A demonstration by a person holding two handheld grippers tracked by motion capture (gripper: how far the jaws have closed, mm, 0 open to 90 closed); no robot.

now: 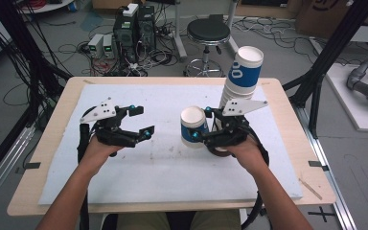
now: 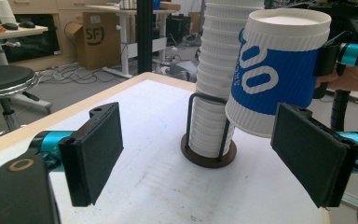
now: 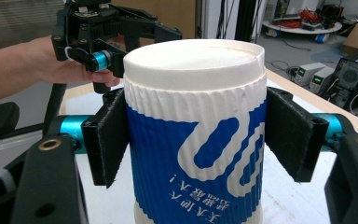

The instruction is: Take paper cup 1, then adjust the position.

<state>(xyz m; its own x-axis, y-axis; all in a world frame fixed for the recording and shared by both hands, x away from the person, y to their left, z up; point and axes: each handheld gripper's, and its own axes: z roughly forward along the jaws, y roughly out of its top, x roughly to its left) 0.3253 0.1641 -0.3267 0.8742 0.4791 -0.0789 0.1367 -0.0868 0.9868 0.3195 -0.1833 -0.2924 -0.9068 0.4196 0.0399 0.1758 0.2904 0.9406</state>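
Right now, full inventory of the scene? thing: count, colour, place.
single cup: 1, white with blue band, upside down, between the right hand-held gripper's jaws
cup stack: 1 stack, white, blue-banded top cup, table's far right
stack holder: 1, dark base with wire uprights, under the stack
table: 1, light wood, centre
mat: 1, white, covering the table
stool: 1, black, beyond the table
left hand-held gripper: 1, black, open, left of cup
right hand-held gripper: 1, black

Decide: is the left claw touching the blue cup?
Apart. In the left gripper view the left claw stands wide open, a clear gap separating the blue cup from both pads.
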